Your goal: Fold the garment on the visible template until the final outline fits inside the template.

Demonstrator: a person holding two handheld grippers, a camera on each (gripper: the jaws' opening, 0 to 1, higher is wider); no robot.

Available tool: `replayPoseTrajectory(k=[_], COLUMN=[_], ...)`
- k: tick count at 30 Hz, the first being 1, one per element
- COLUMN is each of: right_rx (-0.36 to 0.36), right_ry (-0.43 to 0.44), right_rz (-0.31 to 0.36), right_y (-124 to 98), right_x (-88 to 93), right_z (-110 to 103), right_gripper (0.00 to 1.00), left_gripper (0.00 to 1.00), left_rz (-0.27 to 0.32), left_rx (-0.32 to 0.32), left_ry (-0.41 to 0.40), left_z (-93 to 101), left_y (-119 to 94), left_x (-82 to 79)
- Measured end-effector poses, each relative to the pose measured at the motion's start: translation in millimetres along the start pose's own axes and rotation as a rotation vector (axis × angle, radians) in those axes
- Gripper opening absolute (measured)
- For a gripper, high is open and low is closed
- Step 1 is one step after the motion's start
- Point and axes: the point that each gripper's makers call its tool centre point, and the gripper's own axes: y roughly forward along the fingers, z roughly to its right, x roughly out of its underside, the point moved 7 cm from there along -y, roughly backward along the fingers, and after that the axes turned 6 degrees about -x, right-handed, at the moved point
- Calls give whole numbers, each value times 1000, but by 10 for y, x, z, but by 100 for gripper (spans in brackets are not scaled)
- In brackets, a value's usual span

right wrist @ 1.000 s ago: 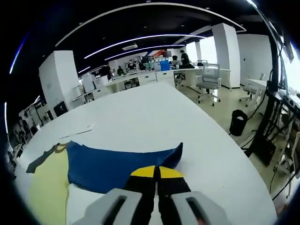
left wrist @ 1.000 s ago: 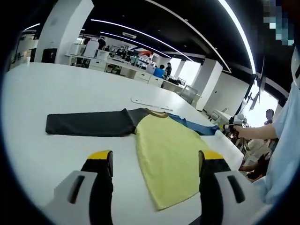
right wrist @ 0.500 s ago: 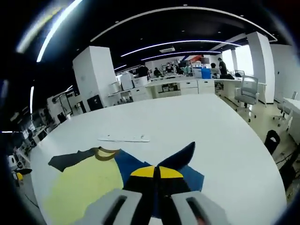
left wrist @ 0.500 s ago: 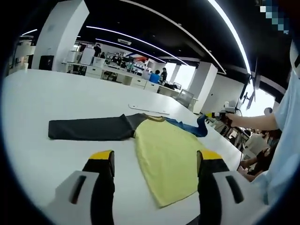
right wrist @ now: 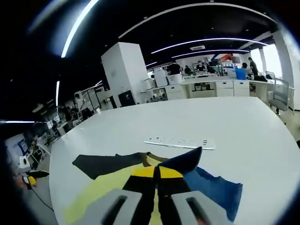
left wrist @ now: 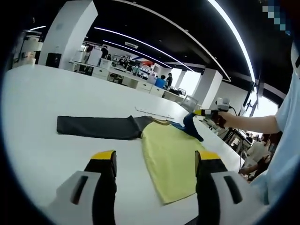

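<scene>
Over the yellow body point(left wrist: 171, 152), the blue sleeve point(right wrist: 211, 185) has been lifted and carried inward, pinched in the closed right gripper point(right wrist: 157, 172), so the first fold is judged underway; left gripper point(left wrist: 154, 161) hangs wide open, empty.

garment point(left wrist: 171, 150): yellow body, dark grey sleeve, blue sleeve | table point(left wrist: 37, 103): white

The garment point(left wrist: 166, 150) is soft matt cloth, yellow with dark sleeves; the table point(left wrist: 37, 103) is smooth, faintly glossy white; at twelve o'clock of the collar lies a flat white template point(right wrist: 180, 142), matt
</scene>
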Motion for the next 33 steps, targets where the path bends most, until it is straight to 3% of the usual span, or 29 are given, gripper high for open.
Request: replayPoseTrajectory(k=[6, 16, 27, 29, 33], right_rx=[-86, -153, -227, -229, -230], right_ry=[-7, -1, -16, -54, -34], right_rz=[5, -35, -115, -148, -168], right_y=[399, 876, 1108, 1147, 1207], right_x=[17, 194, 505, 589, 681], right_z=[-378, -698, -979, -1004, -1005], right_gripper=[0, 0, 0, 0, 0], left_gripper=[64, 62, 61, 61, 61], left_rz=[-13, -31, -39, -39, -40], left_rx=[-3, -13, -33, -35, -37], left_ry=[-8, -16, -41, -44, -49], left_z=[-22, -56, -117, -121, -122], left_y=[12, 15, -4, -3, -4], left_x=[21, 62, 122, 131, 145])
